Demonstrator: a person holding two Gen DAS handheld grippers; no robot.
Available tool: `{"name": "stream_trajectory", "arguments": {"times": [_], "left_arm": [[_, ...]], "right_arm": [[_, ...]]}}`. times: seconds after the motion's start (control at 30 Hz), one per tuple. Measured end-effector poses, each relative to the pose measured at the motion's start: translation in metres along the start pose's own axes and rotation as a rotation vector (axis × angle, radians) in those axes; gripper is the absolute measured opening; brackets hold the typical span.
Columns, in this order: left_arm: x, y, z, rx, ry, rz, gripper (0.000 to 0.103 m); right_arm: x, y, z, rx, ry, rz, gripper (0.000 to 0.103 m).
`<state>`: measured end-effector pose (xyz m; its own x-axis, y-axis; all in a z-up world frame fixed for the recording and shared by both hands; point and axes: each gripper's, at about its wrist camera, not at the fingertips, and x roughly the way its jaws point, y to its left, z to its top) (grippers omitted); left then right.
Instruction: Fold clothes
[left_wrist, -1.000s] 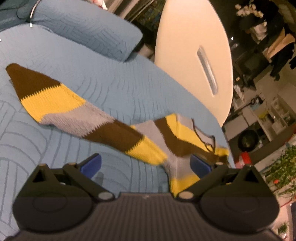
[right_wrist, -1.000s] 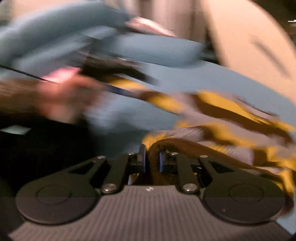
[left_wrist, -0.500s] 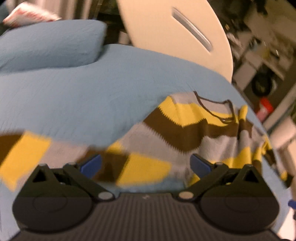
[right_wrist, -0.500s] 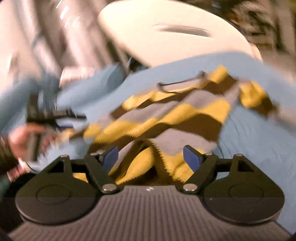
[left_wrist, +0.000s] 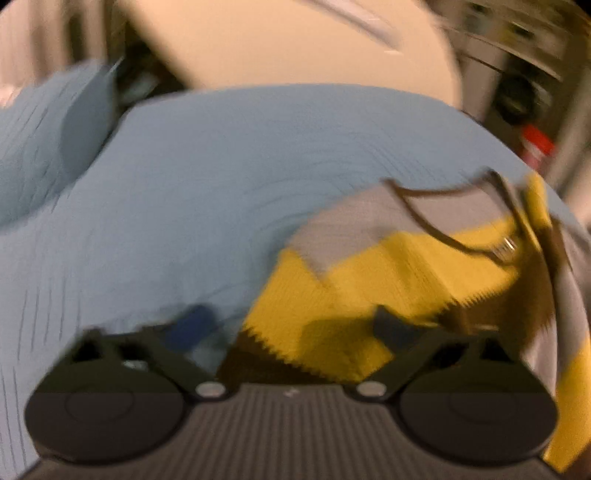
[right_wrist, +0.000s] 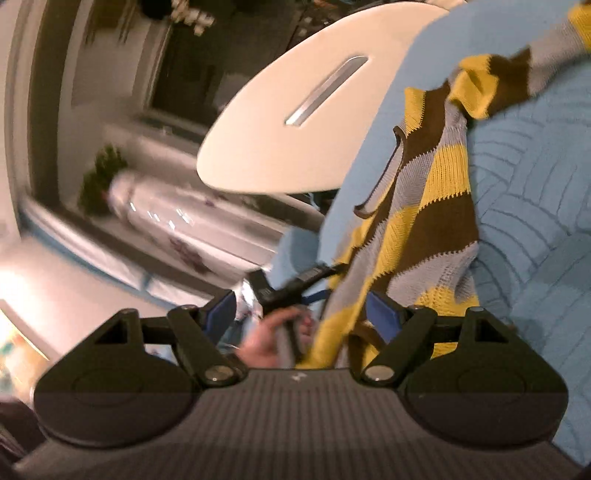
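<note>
A knitted sweater (left_wrist: 369, 280) in yellow, brown and grey stripes lies on the light blue quilted bed cover (left_wrist: 221, 184), its brown-edged neckline (left_wrist: 461, 206) at the right. My left gripper (left_wrist: 291, 326) hovers low over the sweater's left part. Its jaws still stand wide and are closing, with yellow and brown knit between them. In the right wrist view, which is rolled sideways, the sweater (right_wrist: 436, 206) lies crumpled on the cover. My right gripper (right_wrist: 303, 315) is open beside its edge. Beyond it a hand (right_wrist: 269, 336) holds the other gripper's handle.
A blue pillow (left_wrist: 44, 147) lies at the far left of the bed. A white oval board with a slot (right_wrist: 295, 129) stands behind the bed. Shelves, a plant (right_wrist: 99, 177) and other room clutter lie past the bed's edge. Blue cover (right_wrist: 535, 221) stretches beyond the sweater.
My left gripper slid right along the sleeve to the sweater's body. My right gripper opened, let go of the knit it pinched, and rolled so its view now tilts sideways.
</note>
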<state>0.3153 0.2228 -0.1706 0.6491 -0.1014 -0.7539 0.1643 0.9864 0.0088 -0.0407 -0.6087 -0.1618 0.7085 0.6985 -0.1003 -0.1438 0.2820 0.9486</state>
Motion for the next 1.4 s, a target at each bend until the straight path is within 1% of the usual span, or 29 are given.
{"name": "stream_trajectory", "arguments": {"times": [0.03,0.07,0.13,0.2,0.23,0.3,0.33,0.4,0.47,0.53,0.6,0.67,0.73,0.77,0.8,0.83,0.87,0.9,0.93,0.97,1.0,1.03,1.1,1.17,1.2,1.23,1.27,1.33,1.4], "left_arm": [[-0.005,-0.004,0.003,0.027,-0.004,0.001,0.008],[-0.008,-0.006,0.006,0.049,-0.012,0.018,0.007],[-0.023,-0.010,0.018,0.160,-0.102,0.140,0.007],[-0.025,0.010,0.042,0.156,-0.138,0.225,0.007],[-0.020,0.029,0.055,0.114,-0.110,0.282,0.009],[-0.006,0.069,0.075,0.019,-0.026,0.393,0.018],[0.002,0.086,0.077,-0.017,0.050,0.444,0.023],[0.001,0.102,0.068,-0.062,0.122,0.482,0.033],[-0.017,0.108,0.052,-0.127,0.113,0.442,0.071],[-0.063,0.110,0.023,-0.217,0.060,0.338,0.083],[-0.106,0.103,-0.005,-0.284,0.042,0.241,0.088],[-0.148,0.085,-0.042,-0.292,0.051,0.122,0.095],[-0.190,0.065,-0.081,-0.292,0.064,0.000,0.100],[-0.205,0.057,-0.099,-0.296,0.072,-0.042,0.100],[-0.218,0.050,-0.116,-0.301,0.080,-0.079,0.100],[-0.229,0.043,-0.131,-0.307,0.088,-0.109,0.100],[-0.236,0.036,-0.145,-0.305,0.097,-0.125,0.100],[-0.242,0.029,-0.158,-0.300,0.106,-0.139,0.100],[-0.246,0.025,-0.168,-0.298,0.118,-0.148,0.100],[-0.248,0.023,-0.173,-0.303,0.127,-0.153,0.099],[-0.255,0.022,-0.177,-0.323,0.127,-0.164,0.099],[-0.261,0.020,-0.178,-0.319,0.107,-0.176,0.100],[-0.269,0.019,-0.178,-0.295,0.071,-0.196,0.103],[-0.256,0.021,-0.179,-0.300,0.117,-0.219,0.103],[-0.246,0.020,-0.177,-0.311,0.151,-0.227,0.103],[-0.237,0.023,-0.176,-0.333,0.187,-0.238,0.102],[-0.231,0.026,-0.176,-0.354,0.208,-0.245,0.102],[-0.221,0.031,-0.178,-0.394,0.250,-0.259,0.102],[-0.213,0.034,-0.181,-0.421,0.300,-0.285,0.102]], "right_arm": [[0.007,-0.007,0.000,0.022,-0.008,0.013,0.081],[0.009,-0.012,0.001,0.040,-0.014,0.025,0.081],[0.012,-0.013,0.000,0.051,-0.008,0.035,0.081],[0.013,-0.014,0.002,0.053,0.005,0.044,0.081],[0.019,-0.011,0.002,0.046,0.014,0.046,0.081],[0.023,-0.003,0.005,0.015,0.031,0.019,0.081],[0.025,-0.002,0.006,-0.001,0.036,-0.001,0.081],[0.027,0.000,0.008,-0.029,0.044,-0.038,0.081],[0.026,0.003,0.009,-0.045,0.038,-0.113,0.083],[0.028,0.003,0.008,-0.069,0.022,-0.204,0.088],[0.031,0.002,0.003,-0.111,0.003,-0.314,0.088],[0.035,0.001,-0.001,-0.166,-0.009,-0.451,0.088],[0.048,-0.001,-0.010,-0.261,0.031,-0.628,0.089],[0.056,-0.001,-0.015,-0.313,0.069,-0.683,0.090],[0.063,-0.002,-0.021,-0.354,0.107,-0.700,0.090],[0.073,-0.003,-0.032,-0.409,0.177,-0.691,0.090],[0.089,-0.002,-0.050,-0.534,0.292,-0.684,0.088],[0.094,0.004,-0.060,-0.620,0.319,-0.702,0.080],[0.097,0.008,-0.064,-0.652,0.330,-0.717,0.026],[0.095,0.012,-0.063,-0.637,0.329,-0.723,0.015],[0.087,0.017,-0.057,-0.550,0.312,-0.713,0.015],[0.077,0.023,-0.051,-0.478,0.291,-0.673,0.014],[0.052,0.044,-0.040,-0.380,0.240,-0.499,0.014],[0.014,0.074,-0.024,-0.304,0.187,-0.231,0.015],[0.002,0.077,-0.015,-0.278,0.179,-0.187,0.015],[-0.005,0.074,-0.007,-0.282,0.174,-0.244,0.013],[-0.007,0.067,-0.001,-0.323,0.172,-0.405,0.017],[-0.001,0.047,0.003,-0.440,0.181,-0.779,0.031],[0.005,0.027,0.007,-0.553,0.185,-1.156,0.032]]}}
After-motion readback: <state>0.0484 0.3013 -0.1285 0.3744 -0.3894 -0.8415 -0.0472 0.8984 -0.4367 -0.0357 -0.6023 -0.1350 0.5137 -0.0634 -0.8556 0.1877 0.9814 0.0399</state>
